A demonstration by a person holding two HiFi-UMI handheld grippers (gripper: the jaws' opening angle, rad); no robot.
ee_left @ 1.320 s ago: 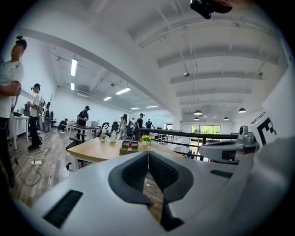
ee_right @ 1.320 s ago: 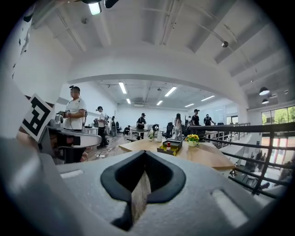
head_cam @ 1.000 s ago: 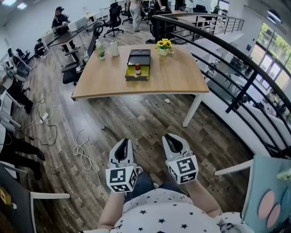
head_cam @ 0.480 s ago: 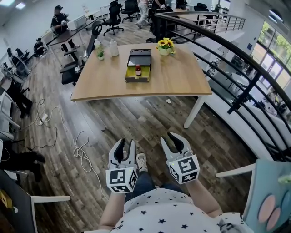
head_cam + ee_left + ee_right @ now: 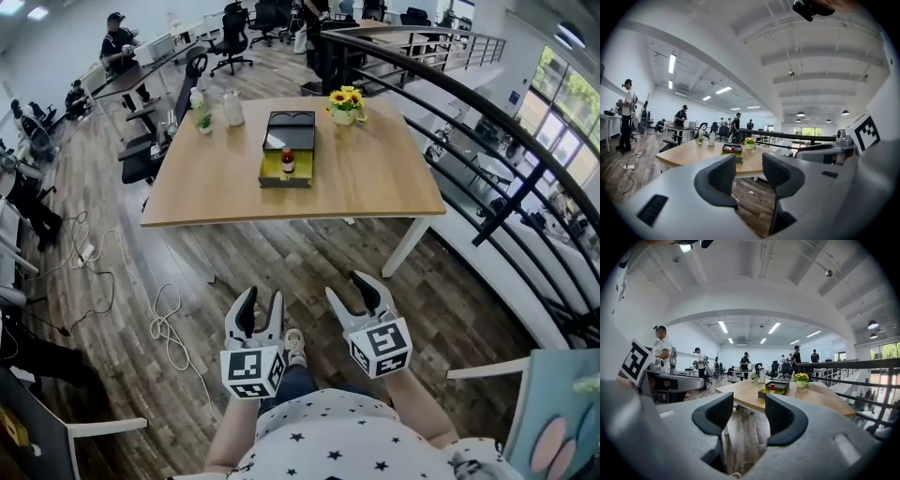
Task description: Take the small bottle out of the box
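Observation:
The small bottle (image 5: 287,163), red-capped, stands upright in an open box (image 5: 274,176) with a yellow inside and a black lid, on the wooden table (image 5: 216,183) far ahead of me. Both grippers hang low over the wood floor, well short of the table. My left gripper (image 5: 262,302) and my right gripper (image 5: 348,292) are opening their jaws, with nothing between them. The left gripper view shows the bottle (image 5: 732,150) far beyond the left gripper (image 5: 749,171). The right gripper view shows the bottle (image 5: 772,387) and box (image 5: 779,387) beyond the right gripper (image 5: 749,414).
A pot of yellow flowers (image 5: 345,101), a white jar (image 5: 232,105) and a small plant (image 5: 203,120) stand at the table's far edge. A dark railing (image 5: 487,122) runs along the right. Cables (image 5: 164,319) lie on the floor at left. People stand at desks behind.
Both grippers' jaws have gone from shut to wide apart. The table has drawn slightly nearer and lower in the head view.

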